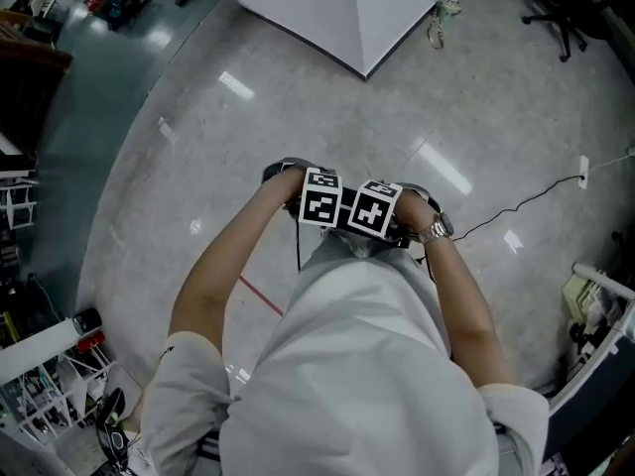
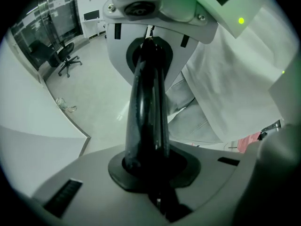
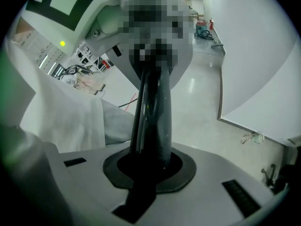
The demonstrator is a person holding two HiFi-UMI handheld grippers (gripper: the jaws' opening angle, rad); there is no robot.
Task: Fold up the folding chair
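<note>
The left claw (image 2: 149,65) and right claw (image 3: 153,79) are both shut with nothing between the jaws. They hang side by side just in front of the person's shirt (image 1: 357,365), pointing steeply down at the floor (image 1: 298,117), which looks like a carrying pose rather than a grip. The chair cannot be made out near the shirt or beyond it in any view, so the folding seems not yet begun.

L arm (image 1: 223,286) & R arm (image 1: 464,300) reach fwd, elbows bent. L gripper (image 2: 149,55) & R gripper (image 3: 151,79) side by side, pointing steeply down; both jaws together, nothing btwn.
</note>
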